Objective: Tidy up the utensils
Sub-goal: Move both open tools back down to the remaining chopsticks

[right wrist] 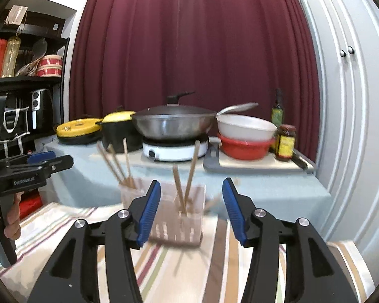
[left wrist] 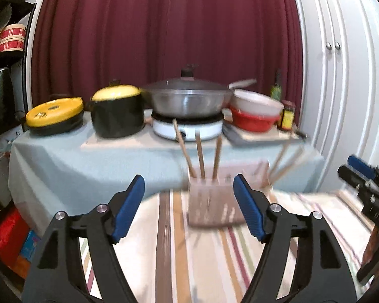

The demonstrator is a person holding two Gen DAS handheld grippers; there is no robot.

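In the left wrist view, the left gripper [left wrist: 189, 189] hangs above the striped cloth [left wrist: 164, 252] with its blue-padded jaws spread wide and nothing between them. Straight ahead, framed by the 2 fingers, stands a clear utensil holder [left wrist: 209, 204] near the far edge of the cloth, blurred, with 3 wooden sticks [left wrist: 200, 156] rising from it and fanning slightly apart. Just to its right a second, fainter cluster of wooden sticks [left wrist: 285, 159] leans rightward; blur hides what holds them. At the far right edge the right gripper [left wrist: 366, 176] enters in side view, well apart from the holder.

In the right wrist view, the left gripper [right wrist: 41, 162] shows at the left edge, gripped by a hand [right wrist: 11, 217]. Next comes the first clear holder [right wrist: 132, 192] with 3 sticks [right wrist: 116, 164] leaning leftward, partly behind the right gripper's left finger. The right gripper [right wrist: 191, 207] has its jaws spread wide and empty, and between the fingers stands a second clear holder [right wrist: 189, 217] on the cloth, with 2 sticks [right wrist: 187, 176] crossing in a V.

Behind, across both views, a table draped in pale blue [right wrist: 265, 189] carries a yellow-lidded pot [right wrist: 118, 131], a lidded wok [right wrist: 174, 123] on a white burner [right wrist: 174, 151], stacked bowls [right wrist: 245, 136] and jars [right wrist: 286, 144].
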